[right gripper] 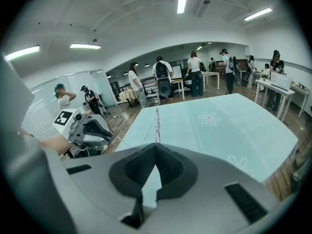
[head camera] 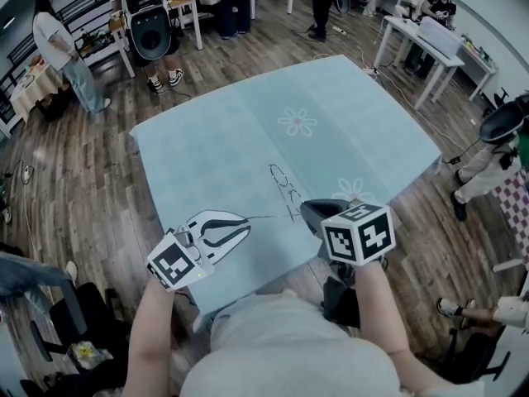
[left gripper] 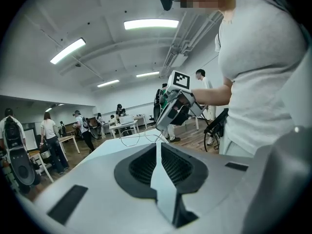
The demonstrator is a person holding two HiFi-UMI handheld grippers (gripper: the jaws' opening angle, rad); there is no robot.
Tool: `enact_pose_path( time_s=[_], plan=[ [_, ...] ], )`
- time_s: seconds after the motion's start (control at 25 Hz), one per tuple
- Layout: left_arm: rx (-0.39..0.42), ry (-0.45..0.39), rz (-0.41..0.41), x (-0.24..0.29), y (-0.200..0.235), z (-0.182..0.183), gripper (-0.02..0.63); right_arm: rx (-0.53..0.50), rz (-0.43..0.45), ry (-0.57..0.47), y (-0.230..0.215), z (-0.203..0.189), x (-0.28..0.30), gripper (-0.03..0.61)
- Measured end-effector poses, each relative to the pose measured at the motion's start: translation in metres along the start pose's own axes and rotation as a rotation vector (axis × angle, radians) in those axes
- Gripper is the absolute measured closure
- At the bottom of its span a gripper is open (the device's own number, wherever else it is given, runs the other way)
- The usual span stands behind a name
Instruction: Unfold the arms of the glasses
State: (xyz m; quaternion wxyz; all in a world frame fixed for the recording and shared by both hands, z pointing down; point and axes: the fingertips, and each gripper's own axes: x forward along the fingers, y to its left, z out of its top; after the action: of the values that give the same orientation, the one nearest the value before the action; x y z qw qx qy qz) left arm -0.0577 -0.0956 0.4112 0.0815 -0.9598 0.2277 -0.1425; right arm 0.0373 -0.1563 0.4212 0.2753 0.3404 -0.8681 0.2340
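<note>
1. Found the glasses [head camera: 285, 190] low in the middle of the head view, over the near edge of the table [head camera: 207, 147], running up-frame from the right claw [head camera: 302, 213].
2. Saw the right claw closed on the near end of the frame, and the left claw [head camera: 247, 220] pinched narrow on the tip of one arm [head camera: 269, 217], drawn out leftward between the two claws.
3. Judged the wire very thin, liable to bend or to strain at the hinge under more sideways pull.
4. Feared a slip too, so fine a tip being apt to spring from the pads [left gripper: 141, 167] and snap back shut.
5. Reckoned on a warped or twisted frame from too hard a squeeze by the right claw.
6. Could not make out the second arm's state, nor any contact between the far end of the glasses and the table.
7. Noted bystanders [head camera: 56, 40] at the upper left, white desks [head camera: 417, 40] at the upper right and a person [head camera: 496, 151] at the right edge, all well apart from the work.
8. Saw no obstacle between the claws besides the arm itself.
</note>
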Motion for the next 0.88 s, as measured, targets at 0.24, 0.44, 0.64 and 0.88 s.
enact_pose_path(
  time_s=[0.24, 0.44, 0.64, 0.88],
  plan=[
    [-0.039, 0.010, 0.036, -0.001, 0.007, -0.012, 0.486, -0.012, 0.010, -0.001, 0.002, 0.000, 0.001, 0.571],
    [-0.047, 0.050, 0.031, 0.002, 0.008, -0.024, 0.482, -0.014, 0.019, -0.002, 0.003, 0.002, 0.000, 0.571],
    [-0.053, 0.056, -0.004, 0.004, 0.000, -0.026, 0.483, -0.009, 0.015, -0.007, 0.004, 0.002, -0.002, 0.572],
    [-0.053, 0.051, -0.054, 0.003, -0.015, -0.020, 0.483, 0.002, -0.007, -0.014, -0.001, 0.003, -0.004, 0.572]
  ],
)
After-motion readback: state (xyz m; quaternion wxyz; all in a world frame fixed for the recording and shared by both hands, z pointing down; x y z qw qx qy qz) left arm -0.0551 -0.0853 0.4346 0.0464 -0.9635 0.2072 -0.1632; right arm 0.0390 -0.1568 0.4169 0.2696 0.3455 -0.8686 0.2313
